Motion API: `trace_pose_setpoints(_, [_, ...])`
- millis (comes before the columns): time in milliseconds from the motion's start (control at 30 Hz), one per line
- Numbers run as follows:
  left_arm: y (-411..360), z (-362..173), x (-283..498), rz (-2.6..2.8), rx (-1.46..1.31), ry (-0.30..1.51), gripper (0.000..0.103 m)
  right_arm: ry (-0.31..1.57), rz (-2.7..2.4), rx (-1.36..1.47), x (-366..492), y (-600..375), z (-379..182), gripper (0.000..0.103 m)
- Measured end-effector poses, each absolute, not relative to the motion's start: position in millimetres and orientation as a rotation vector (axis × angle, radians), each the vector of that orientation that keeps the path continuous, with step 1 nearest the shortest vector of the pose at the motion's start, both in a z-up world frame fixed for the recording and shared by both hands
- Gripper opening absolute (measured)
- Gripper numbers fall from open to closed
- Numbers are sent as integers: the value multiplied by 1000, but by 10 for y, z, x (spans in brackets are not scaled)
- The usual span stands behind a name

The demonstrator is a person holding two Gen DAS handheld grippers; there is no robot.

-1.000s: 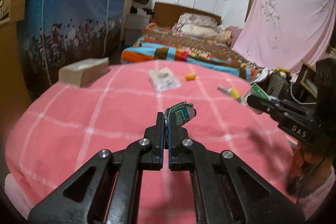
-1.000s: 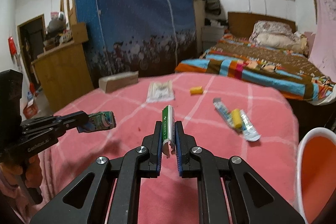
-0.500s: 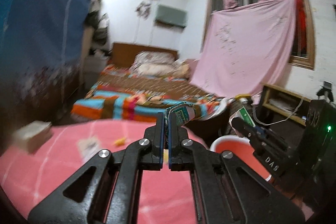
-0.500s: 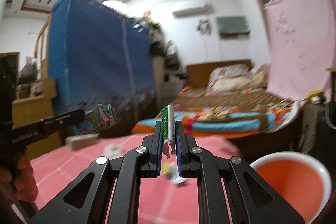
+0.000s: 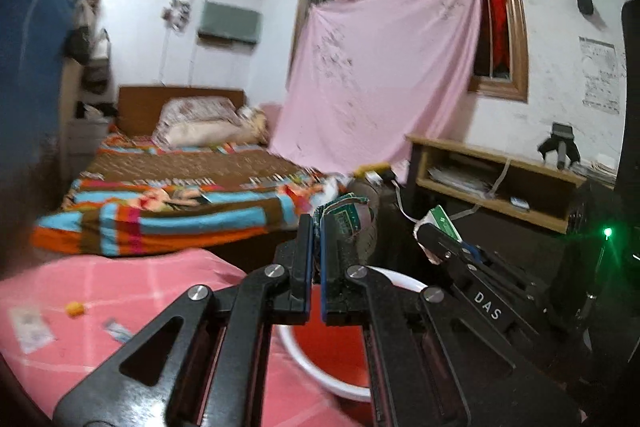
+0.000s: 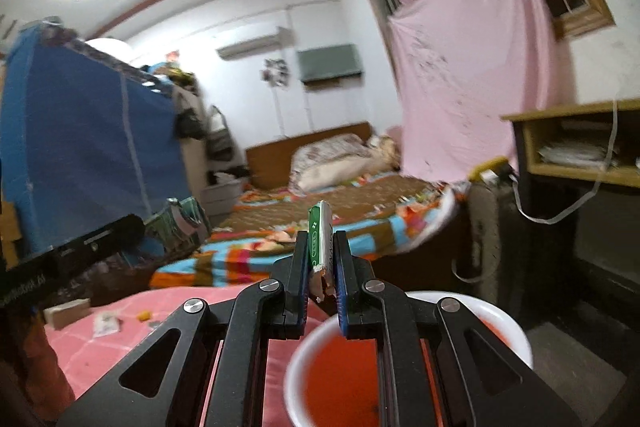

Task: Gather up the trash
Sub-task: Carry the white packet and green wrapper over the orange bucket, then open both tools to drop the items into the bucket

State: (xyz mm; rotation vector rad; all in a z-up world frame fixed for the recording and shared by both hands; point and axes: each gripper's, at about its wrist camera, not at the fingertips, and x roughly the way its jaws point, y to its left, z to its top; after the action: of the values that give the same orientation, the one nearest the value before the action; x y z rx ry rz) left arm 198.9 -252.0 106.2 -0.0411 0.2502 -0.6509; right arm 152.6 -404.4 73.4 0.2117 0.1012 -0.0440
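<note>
My left gripper [image 5: 316, 227] is shut on a crumpled green wrapper [image 5: 344, 213] and holds it in the air above the red bin [image 5: 332, 355] with a white rim. My right gripper [image 6: 322, 247] is shut on a flat green-and-white wrapper [image 6: 320, 231] and holds it over the same bin [image 6: 344, 379]. The right gripper also shows in the left wrist view [image 5: 430, 233], and the left gripper with its wrapper in the right wrist view [image 6: 176, 217]. Other trash stays on the pink bedspread [image 5: 100, 307]: an orange piece [image 5: 75, 308], a clear packet [image 5: 30, 323] and a small wrapper [image 5: 118, 330].
A tan box [image 6: 66, 311] lies on the pink bedspread's far left. A second bed with striped bedding [image 5: 180, 195] stands behind. A wooden shelf [image 5: 496, 179] is at the right, a blue wardrobe [image 6: 80, 147] at the left.
Both grippers have swung right and lifted off the pink bedspread with their wrappers still held. The red bin has come into view beneath them.
</note>
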Motion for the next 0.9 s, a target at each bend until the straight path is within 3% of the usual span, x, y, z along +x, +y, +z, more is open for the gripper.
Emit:
trace_pose_setpoints(567, [-3292, 529, 2487, -714, -35, 623, 0, 402, -149, 345, 1818, -4580, 286, 13])
trace_pose_setpoints(700, [-3342, 470, 2516, -714, -64, 675, 0, 407, -166, 374, 1778, -4650, 258, 36])
trace_pose_setpoints(833, [-3368, 452, 2537, -711, -81, 703, 1, 397, -177, 392, 1740, -4686, 260, 43])
trace_pose_setpoints(900, [-3359, 464, 2532, -708, -87, 700, 9, 396, -183, 396, 1738, -4708, 260, 43])
